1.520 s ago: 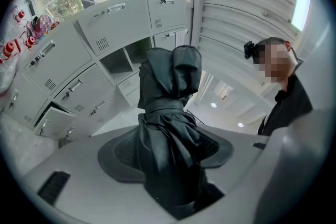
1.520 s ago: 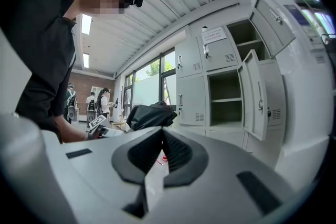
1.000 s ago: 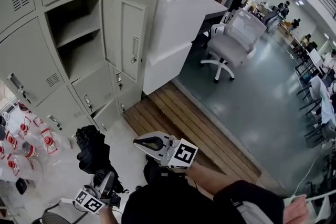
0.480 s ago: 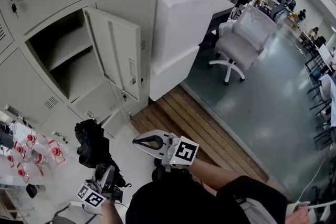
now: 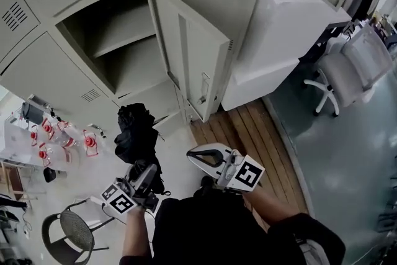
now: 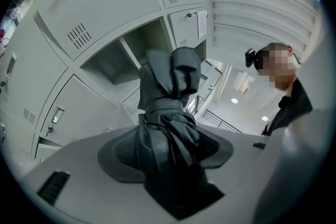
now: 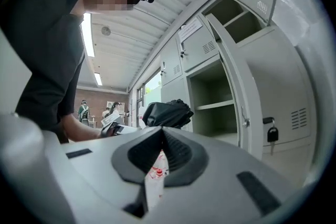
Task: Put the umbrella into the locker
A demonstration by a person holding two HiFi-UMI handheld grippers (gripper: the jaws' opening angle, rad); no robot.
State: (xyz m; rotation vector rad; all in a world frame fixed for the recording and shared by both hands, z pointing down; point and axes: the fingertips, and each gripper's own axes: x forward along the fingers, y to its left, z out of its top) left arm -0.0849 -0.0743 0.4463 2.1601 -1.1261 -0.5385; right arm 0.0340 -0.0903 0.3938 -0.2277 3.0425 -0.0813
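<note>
In front of the open locker (image 5: 105,22), the black umbrella (image 5: 135,133) is sticking up from the left gripper (image 5: 147,172), whose jaws are clamping its lower end. The right gripper (image 5: 205,157) is hanging nearby, jaws together, empty. I think carrying is underway; next, lifting it onto a shelf (image 5: 121,41).

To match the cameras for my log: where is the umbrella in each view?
Head view: umbrella lower left, below the open locker.
Left gripper view: centre, between the jaws, locker behind.
Right gripper view: centre, left of the locker.
Shared landmark: the open locker.
</note>
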